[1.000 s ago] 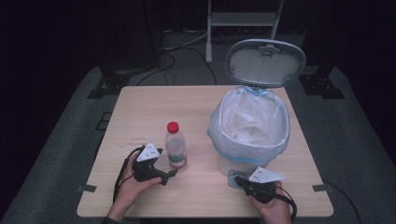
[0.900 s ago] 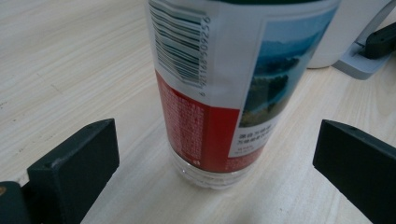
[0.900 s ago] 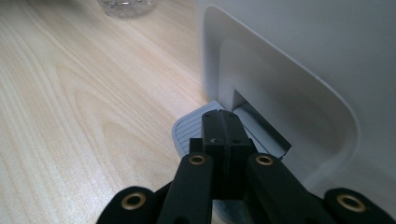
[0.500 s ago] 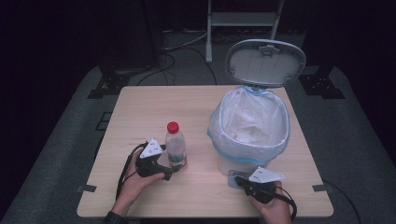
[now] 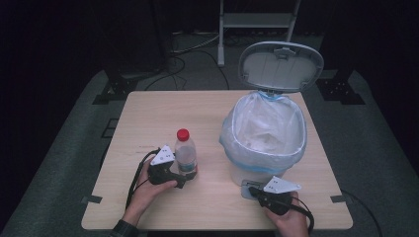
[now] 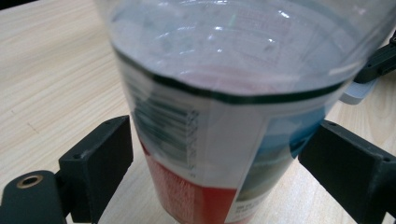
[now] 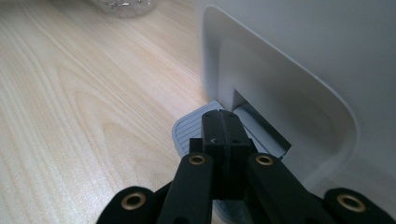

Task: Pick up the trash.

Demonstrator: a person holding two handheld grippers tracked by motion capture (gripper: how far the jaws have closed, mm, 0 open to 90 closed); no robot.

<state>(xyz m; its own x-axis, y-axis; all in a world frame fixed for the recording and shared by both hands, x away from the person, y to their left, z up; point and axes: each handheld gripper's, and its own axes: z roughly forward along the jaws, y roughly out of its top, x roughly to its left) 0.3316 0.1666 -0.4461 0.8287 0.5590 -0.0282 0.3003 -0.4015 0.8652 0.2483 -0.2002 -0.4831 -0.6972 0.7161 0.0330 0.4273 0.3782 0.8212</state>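
Observation:
A clear plastic bottle [image 5: 184, 152] with a red cap stands upright on the wooden table [image 5: 163, 111]. My left gripper [image 5: 184, 176] holds its lower part from the near left. In the left gripper view both jaws press the sides of the labelled bottle [image 6: 210, 121], with the left gripper [image 6: 224, 149] shut on it. A white pedal bin [image 5: 264, 133] with a plastic liner stands to the right, its grey lid [image 5: 280, 66] raised. My right gripper [image 5: 254, 191] is shut, its tips resting on the bin's grey pedal [image 7: 189, 133] at the right gripper [image 7: 223, 133].
The bin's white base [image 7: 299, 84] rises right behind the pedal. The table's front edge [image 5: 212, 228] runs just under both hands. Cables [image 5: 190, 47] and a metal stand [image 5: 259, 19] lie on the dark floor behind the table.
My left gripper has slid slightly right and forward until its jaws sit on the bottle. The right gripper, the bin and its raised lid have stayed put.

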